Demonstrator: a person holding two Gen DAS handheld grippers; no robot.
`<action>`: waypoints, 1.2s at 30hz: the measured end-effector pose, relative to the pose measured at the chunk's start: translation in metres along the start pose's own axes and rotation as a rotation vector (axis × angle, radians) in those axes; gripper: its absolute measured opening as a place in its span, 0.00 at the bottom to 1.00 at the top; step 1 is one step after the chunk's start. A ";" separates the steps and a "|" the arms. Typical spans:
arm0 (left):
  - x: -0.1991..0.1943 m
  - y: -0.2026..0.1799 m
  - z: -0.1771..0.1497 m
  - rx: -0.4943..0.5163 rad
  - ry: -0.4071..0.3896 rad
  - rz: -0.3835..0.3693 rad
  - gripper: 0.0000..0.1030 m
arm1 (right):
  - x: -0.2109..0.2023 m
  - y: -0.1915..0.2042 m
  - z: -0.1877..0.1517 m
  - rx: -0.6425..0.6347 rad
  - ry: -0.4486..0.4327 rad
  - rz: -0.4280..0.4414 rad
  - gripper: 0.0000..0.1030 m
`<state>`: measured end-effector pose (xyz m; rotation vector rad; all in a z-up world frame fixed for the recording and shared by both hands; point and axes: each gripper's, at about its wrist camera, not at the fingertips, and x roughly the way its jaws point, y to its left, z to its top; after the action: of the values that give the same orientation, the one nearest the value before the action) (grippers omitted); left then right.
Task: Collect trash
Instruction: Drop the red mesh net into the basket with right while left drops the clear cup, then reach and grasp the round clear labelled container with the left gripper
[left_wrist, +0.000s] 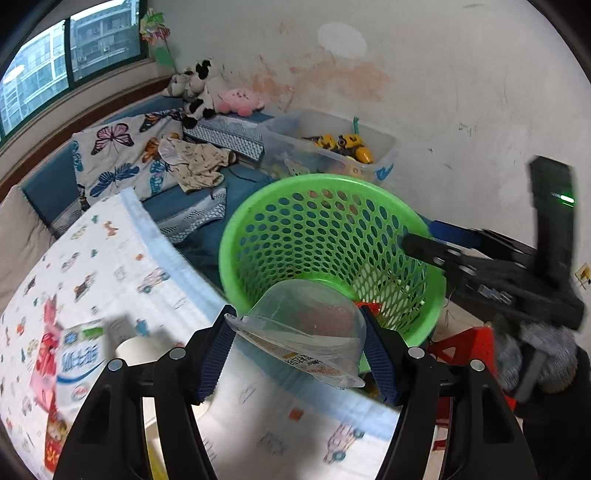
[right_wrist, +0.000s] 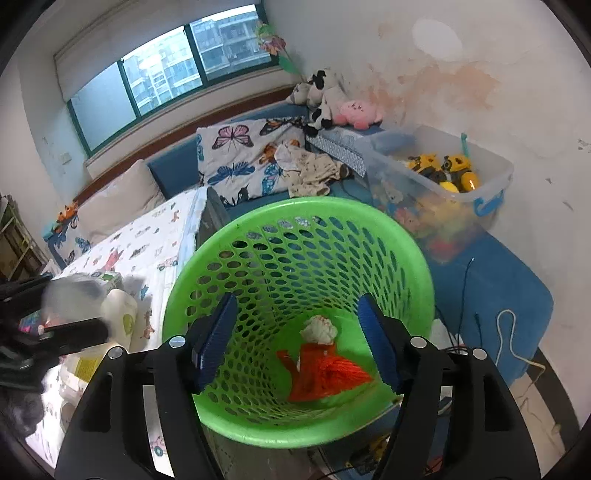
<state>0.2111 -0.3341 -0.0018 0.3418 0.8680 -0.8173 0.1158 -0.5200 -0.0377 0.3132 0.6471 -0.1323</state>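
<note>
My left gripper (left_wrist: 301, 349) is shut on a clear plastic bowl with a printed lid (left_wrist: 306, 332), held just before the rim of the green perforated basket (left_wrist: 332, 184). My right gripper (right_wrist: 297, 339) is open and empty, its fingers over the mouth of the green basket (right_wrist: 295, 206). Inside the basket lie a red net bag (right_wrist: 325, 373) and a crumpled white wad (right_wrist: 318, 328). The right gripper shows in the left wrist view (left_wrist: 413, 245) at the basket's right rim. More trash, a blue-white packet (left_wrist: 79, 362) and a paper cup (left_wrist: 136, 347), lies on the bed.
A bed with a printed sheet (left_wrist: 129, 266) is at the left. A clear bin of toys (right_wrist: 443, 177) stands behind the basket on a blue bench. A red stool (left_wrist: 465, 343) is at the right. Plush toys (right_wrist: 332, 99) and pillows sit by the window wall.
</note>
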 end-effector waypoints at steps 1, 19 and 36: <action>0.004 -0.002 0.002 0.000 0.008 -0.004 0.62 | -0.003 -0.001 -0.001 0.002 -0.005 0.001 0.69; 0.023 -0.015 0.011 0.008 0.028 -0.003 0.80 | -0.031 0.004 -0.022 0.017 -0.033 0.040 0.71; -0.108 0.045 -0.094 -0.127 -0.112 0.108 0.81 | -0.064 0.045 -0.060 0.025 -0.034 0.119 0.76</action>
<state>0.1540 -0.1971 0.0229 0.2271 0.7856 -0.6719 0.0404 -0.4562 -0.0326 0.3718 0.5918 -0.0312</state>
